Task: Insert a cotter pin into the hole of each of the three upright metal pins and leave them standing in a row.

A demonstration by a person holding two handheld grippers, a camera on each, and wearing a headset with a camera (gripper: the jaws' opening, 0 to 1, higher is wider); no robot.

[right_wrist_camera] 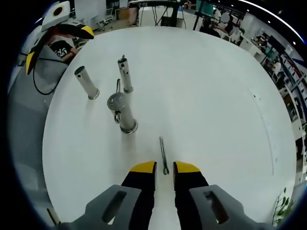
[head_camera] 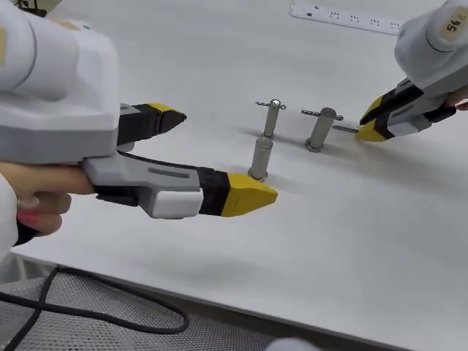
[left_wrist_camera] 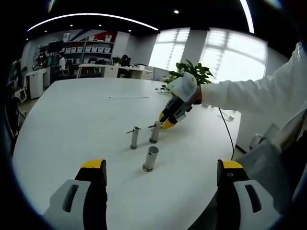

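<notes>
head view
- left gripper (head_camera: 207, 153): your jaws spread wide, gripping nothing, over the near-left part of the table (head_camera: 351, 241).
- bare pin (head_camera: 260, 156): upright, just beyond your lower left tip.
- far pin (head_camera: 271, 119): upright just behind the bare pin, cottered at the top.
- right pin (head_camera: 321, 130): upright beside them, cottered at the top.
- right gripper (head_camera: 371, 130): your tips are low, near the right pin.
- loose cotter (head_camera: 345, 129): between right pin and right gripper.
- power strip (head_camera: 344, 17): along the far edge.

left gripper view
- bare pin (left_wrist_camera: 150, 159): ahead between your parted tips, untouched.
- far pin (left_wrist_camera: 134, 138), right pin (left_wrist_camera: 154, 133): side by side behind it.

right gripper view
- right gripper (right_wrist_camera: 164, 167): your jaws stand a narrow gap apart, unclenched.
- loose cotter (right_wrist_camera: 163, 151): flat on the table, its loop end in that gap.
- right pin (right_wrist_camera: 123, 112): nearest, ahead-left.
</notes>
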